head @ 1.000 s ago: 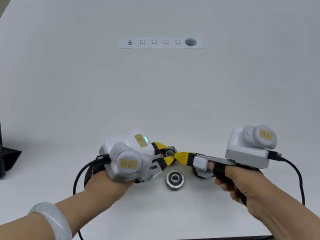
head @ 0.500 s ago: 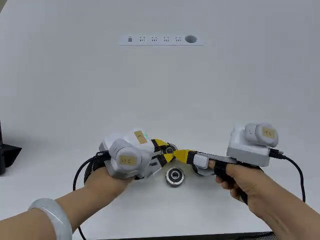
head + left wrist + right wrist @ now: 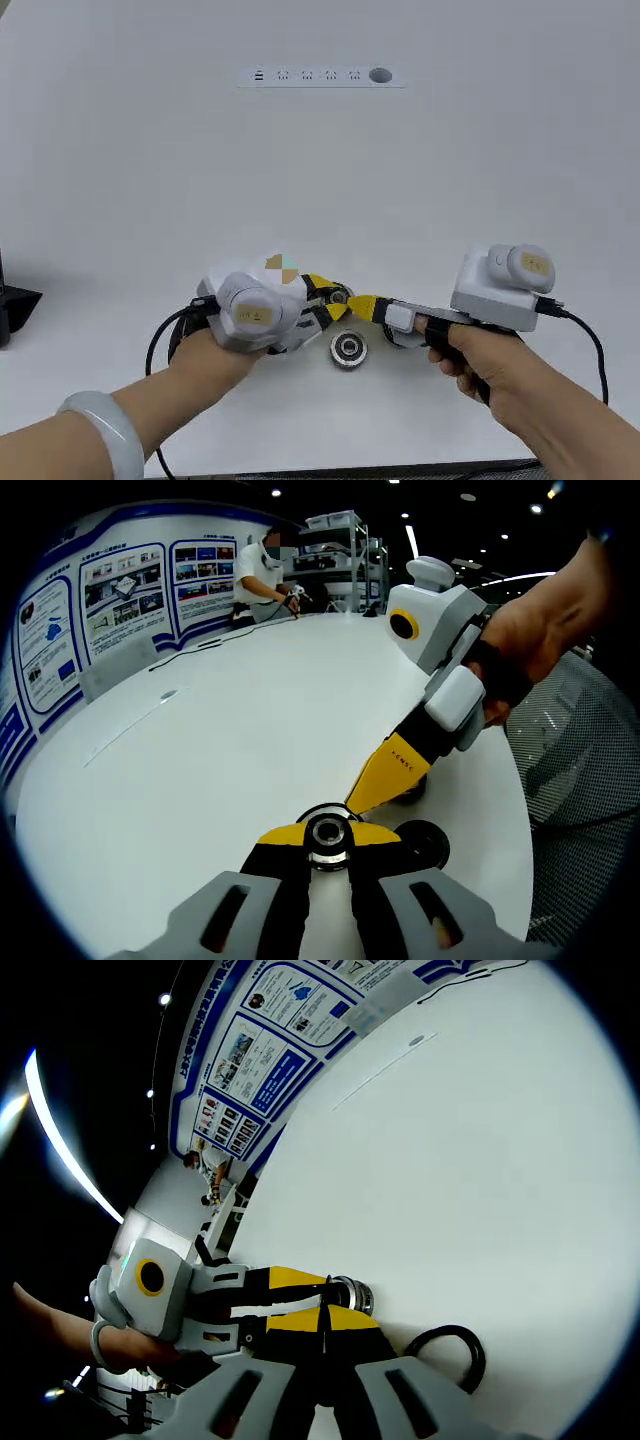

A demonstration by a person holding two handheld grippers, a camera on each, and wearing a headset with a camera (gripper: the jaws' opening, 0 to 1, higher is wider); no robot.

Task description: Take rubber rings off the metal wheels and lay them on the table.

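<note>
Since a second ago both hands have hardly moved, and the grippers point tip to tip. The left gripper point(image 3: 327, 838) is clamped on a metal wheel point(image 3: 328, 830). The right gripper point(image 3: 365, 792), jaws together, touches its rubber ring point(image 3: 318, 809), and a loose ring point(image 3: 450, 1330) lies on the white table point(image 3: 320, 180).

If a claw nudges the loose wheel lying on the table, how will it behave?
The loose wheel lies flat on its face, so it would probably slide, not roll. It looks like solid metal: likely stiff and heavy for its size. The smooth white table may let it skid.
</note>
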